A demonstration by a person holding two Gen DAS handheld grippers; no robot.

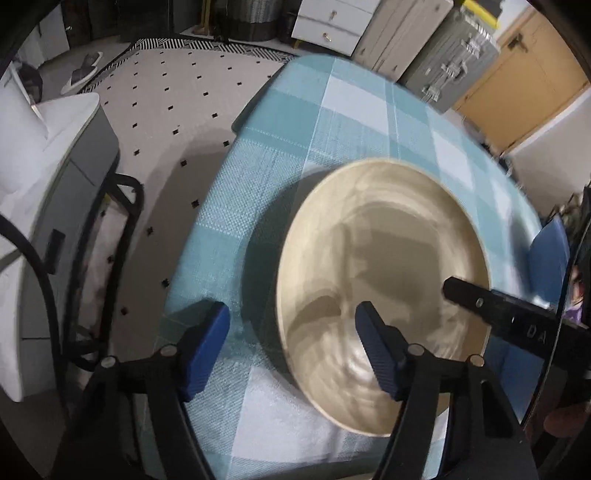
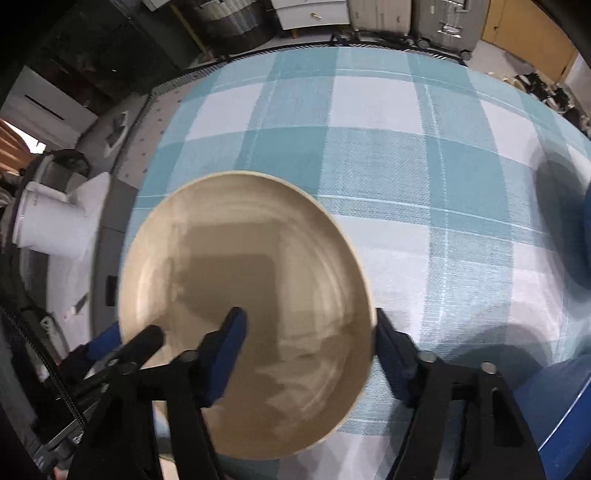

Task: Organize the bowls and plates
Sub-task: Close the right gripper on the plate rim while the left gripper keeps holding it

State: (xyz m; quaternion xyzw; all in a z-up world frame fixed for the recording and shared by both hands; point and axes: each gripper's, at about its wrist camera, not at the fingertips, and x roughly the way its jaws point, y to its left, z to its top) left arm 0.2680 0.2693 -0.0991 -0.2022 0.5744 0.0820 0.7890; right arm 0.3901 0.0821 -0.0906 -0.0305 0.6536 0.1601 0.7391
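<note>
A round beige plate point(image 1: 388, 258) point(image 2: 240, 266) lies on the teal checked tablecloth point(image 1: 280, 155) point(image 2: 369, 147). My left gripper point(image 1: 291, 350) points down over the plate's left rim. One blue finger is outside on the cloth and the other is over the plate's inside; the pads stand apart from the rim. My right gripper point(image 2: 310, 350) straddles the opposite rim. Its left finger hovers over the plate's inside and its right finger sits just outside the edge. Neither gripper clamps the plate. Each gripper shows at the edge of the other's view.
The table's left edge drops to a pale dotted rug point(image 1: 166, 110). A white-topped grey cabinet point(image 1: 55, 155) stands beside it. Suitcases point(image 1: 450, 62) and white drawers point(image 1: 328, 22) line the far wall. A dark blue dish point(image 2: 554, 398) sits at the right, close to my right gripper.
</note>
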